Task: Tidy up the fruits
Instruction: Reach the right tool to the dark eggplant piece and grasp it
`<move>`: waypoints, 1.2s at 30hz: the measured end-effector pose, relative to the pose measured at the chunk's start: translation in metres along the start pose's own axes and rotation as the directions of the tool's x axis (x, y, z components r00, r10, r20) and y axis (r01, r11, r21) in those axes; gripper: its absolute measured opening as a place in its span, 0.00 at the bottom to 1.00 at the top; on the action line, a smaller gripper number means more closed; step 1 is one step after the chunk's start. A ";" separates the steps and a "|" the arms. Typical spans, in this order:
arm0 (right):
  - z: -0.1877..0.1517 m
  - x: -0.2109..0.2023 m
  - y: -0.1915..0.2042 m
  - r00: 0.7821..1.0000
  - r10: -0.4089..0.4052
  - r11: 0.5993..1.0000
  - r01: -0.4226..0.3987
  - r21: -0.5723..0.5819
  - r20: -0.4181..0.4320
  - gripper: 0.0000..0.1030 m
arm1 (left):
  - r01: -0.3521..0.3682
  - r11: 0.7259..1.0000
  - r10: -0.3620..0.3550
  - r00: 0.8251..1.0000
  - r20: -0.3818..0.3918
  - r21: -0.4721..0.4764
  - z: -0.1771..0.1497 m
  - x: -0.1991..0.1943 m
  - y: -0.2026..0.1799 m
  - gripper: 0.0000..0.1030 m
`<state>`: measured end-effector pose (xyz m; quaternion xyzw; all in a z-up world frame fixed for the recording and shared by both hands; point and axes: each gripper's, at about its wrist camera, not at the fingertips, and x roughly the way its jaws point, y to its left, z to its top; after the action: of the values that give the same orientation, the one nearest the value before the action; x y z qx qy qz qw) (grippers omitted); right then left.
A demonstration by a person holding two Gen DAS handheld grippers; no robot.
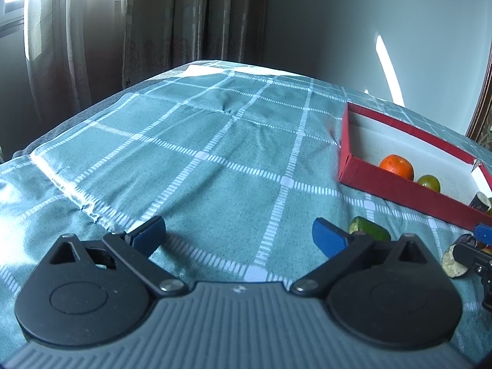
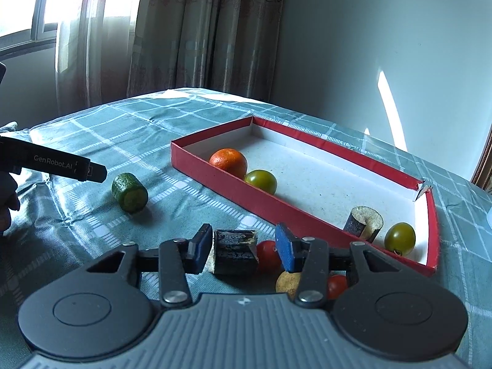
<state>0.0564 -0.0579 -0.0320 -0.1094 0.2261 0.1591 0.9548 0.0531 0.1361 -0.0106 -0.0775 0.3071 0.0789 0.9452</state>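
Observation:
A red box (image 2: 270, 206) with a white floor holds an orange (image 2: 228, 161), two green tomatoes (image 2: 261, 180) (image 2: 399, 238) and a dark cut piece (image 2: 363, 222). My right gripper (image 2: 243, 249) is partly open around a dark cut piece (image 2: 234, 255) on the cloth, its left pad touching it. A red tomato (image 2: 267, 255), a yellow piece (image 2: 287, 281) and another red tomato (image 2: 336, 286) lie just behind. A green cucumber piece (image 2: 129, 193) lies to the left. My left gripper (image 1: 238, 233) is open and empty over the cloth, with the cucumber piece (image 1: 369, 229) beside its right finger.
A teal checked cloth (image 1: 215, 153) covers the table. Curtains (image 2: 209, 30) and a window hang behind, and a pale wall stands to the right. The red box also shows in the left wrist view (image 1: 384, 181). The left gripper's body (image 2: 61, 163) reaches in from the left edge.

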 end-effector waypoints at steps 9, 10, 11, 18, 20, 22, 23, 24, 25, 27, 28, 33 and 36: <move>-0.003 -0.010 0.006 1.000 0.025 1.000 -0.025 -0.007 0.004 0.43 | 0.002 1.000 -0.002 1.000 0.000 -0.003 0.000 0.000 0.001 0.98; -0.004 -0.009 0.008 1.000 0.028 1.000 -0.028 -0.014 -0.005 0.43 | 0.000 1.000 0.000 1.000 -0.003 0.000 0.000 0.000 0.000 0.98; -0.005 -0.008 0.010 1.000 0.025 0.999 -0.025 -0.021 -0.010 0.42 | -0.004 1.000 0.004 1.000 -0.007 0.004 0.000 0.001 -0.001 0.98; -0.005 -0.005 0.012 0.999 -0.027 0.999 0.027 -0.017 -0.019 0.34 | -0.020 0.999 0.020 1.000 -0.021 0.028 -0.001 0.003 -0.005 0.98; -0.005 -0.006 0.009 1.000 -0.025 1.000 0.025 -0.002 -0.012 0.29 | -0.014 0.999 0.014 1.000 -0.020 0.029 -0.001 0.003 -0.004 0.99; -0.006 -0.007 0.009 1.000 -0.024 1.000 0.024 0.002 -0.006 0.29 | 0.003 1.000 -0.003 1.000 0.004 0.027 -0.002 -0.002 -0.004 0.98; -0.006 -0.007 0.009 1.000 -0.022 1.000 0.022 0.003 -0.005 0.29 | 0.024 0.999 -0.024 0.999 0.030 0.027 -0.003 -0.006 -0.004 0.99; -0.006 -0.007 0.008 1.000 -0.022 1.000 0.022 0.005 -0.004 0.29 | 0.047 0.998 -0.049 0.997 0.059 0.029 -0.003 -0.011 -0.004 0.98; -0.006 -0.007 0.009 1.000 -0.022 1.000 0.022 0.006 -0.003 0.28 | 0.076 0.996 -0.079 0.993 0.087 0.039 -0.004 -0.016 -0.005 0.99; -0.006 -0.008 0.009 1.000 -0.019 1.000 0.019 0.010 0.000 0.28 | 0.140 0.987 -0.149 0.982 0.113 0.082 -0.006 -0.023 -0.009 0.99; -0.006 -0.009 0.008 1.000 -0.015 1.000 0.015 0.019 0.005 0.28 | 0.172 0.978 -0.186 0.976 0.116 0.120 -0.006 -0.025 -0.014 0.98; -0.009 -0.024 0.000 0.999 -0.004 0.997 0.001 0.071 0.043 0.28 | 0.221 0.944 -0.258 0.957 0.133 0.243 -0.011 -0.033 -0.034 0.94; -0.010 -0.038 -0.008 0.997 -0.011 0.995 0.004 0.098 0.073 0.28 | 0.229 0.923 -0.285 0.947 0.149 0.308 -0.015 -0.039 -0.044 0.84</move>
<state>0.0232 -0.0779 -0.0218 -0.0575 0.1981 0.1481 0.9672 0.0218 0.0863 0.0050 0.0286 0.2104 -0.0844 0.9735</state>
